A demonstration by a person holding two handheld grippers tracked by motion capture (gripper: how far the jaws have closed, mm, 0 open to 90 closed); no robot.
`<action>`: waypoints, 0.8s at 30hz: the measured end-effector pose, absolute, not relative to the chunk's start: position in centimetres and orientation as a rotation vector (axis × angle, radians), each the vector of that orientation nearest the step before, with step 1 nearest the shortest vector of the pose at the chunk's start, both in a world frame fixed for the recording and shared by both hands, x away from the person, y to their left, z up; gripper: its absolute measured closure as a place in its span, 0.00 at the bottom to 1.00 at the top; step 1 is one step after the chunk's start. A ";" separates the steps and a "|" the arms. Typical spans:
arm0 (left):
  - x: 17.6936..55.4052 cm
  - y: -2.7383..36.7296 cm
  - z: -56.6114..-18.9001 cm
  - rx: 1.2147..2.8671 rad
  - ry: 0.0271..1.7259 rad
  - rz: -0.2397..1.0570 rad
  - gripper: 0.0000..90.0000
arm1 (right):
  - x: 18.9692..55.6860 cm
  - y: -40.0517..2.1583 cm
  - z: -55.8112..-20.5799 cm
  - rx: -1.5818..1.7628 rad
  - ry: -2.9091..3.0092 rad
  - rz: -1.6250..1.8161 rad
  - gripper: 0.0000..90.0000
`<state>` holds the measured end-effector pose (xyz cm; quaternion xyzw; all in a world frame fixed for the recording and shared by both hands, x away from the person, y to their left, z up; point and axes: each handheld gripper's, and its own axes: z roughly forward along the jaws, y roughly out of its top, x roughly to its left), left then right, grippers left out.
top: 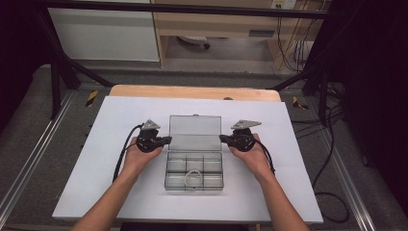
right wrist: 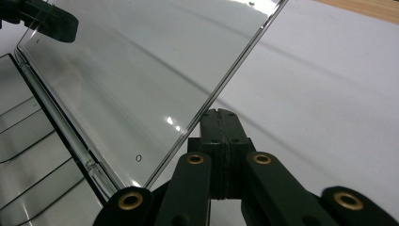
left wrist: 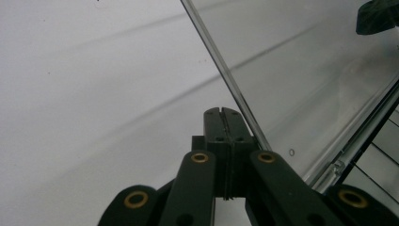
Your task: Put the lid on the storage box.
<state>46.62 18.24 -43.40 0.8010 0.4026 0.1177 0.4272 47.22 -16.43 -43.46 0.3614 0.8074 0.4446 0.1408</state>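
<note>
At the middle of the white sheet (top: 96,159), sits open: clear compartment box, its base (top: 166,171) toward the person, its lid (top: 195,130) swung back on the far hinge. Holds a pale loop (top: 193,177) in a near compartment; what the loop is, cannot tell.

Looks like lid work, judging by the layout: lid already up, nothing gripped, both tools parked at its two side edges. Could be the start of closing it; cannot say for certain.

Left gripper (top: 168,140), jaws pressed together on nothing, tip right beside the lid's left edge. Seen along its own jaws (left wrist: 224,113), runs just beside that clear edge (left wrist: 306,70); touching or a hair apart, cannot tell. Right gripper (top: 222,138), likewise closed and empty, mirrors it at the lid's right edge, with the pane (right wrist: 141,70) slanting past its tip (right wrist: 221,115).

For the next move, calls for even pressure from both sides: tips set on the lid, then swung forward and down together over the base, so as not to twist the thin pane or skid the light box across the sheet.

Left hand (top: 139,156) and right hand (top: 252,154) low over the sheet, forearms angled inward from the near edge, grippers pointing toward each other, roughly level.
</note>
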 end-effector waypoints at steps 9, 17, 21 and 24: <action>46.7 18.2 -42.8 1.992 1.002 0.303 1.00 | 47.2 -16.2 -43.0 1.025 2.341 1.274 1.00; 46.6 18.3 -42.3 1.983 0.993 0.306 1.00 | 47.1 -16.0 -42.5 1.014 2.341 1.275 1.00; 46.6 18.2 -42.1 1.983 0.991 0.313 1.00 | 47.0 -16.1 -42.3 1.009 2.341 1.277 1.00; 46.6 18.2 -42.1 1.982 0.989 0.312 1.00 | 46.9 -16.1 -42.3 1.009 2.341 1.278 1.00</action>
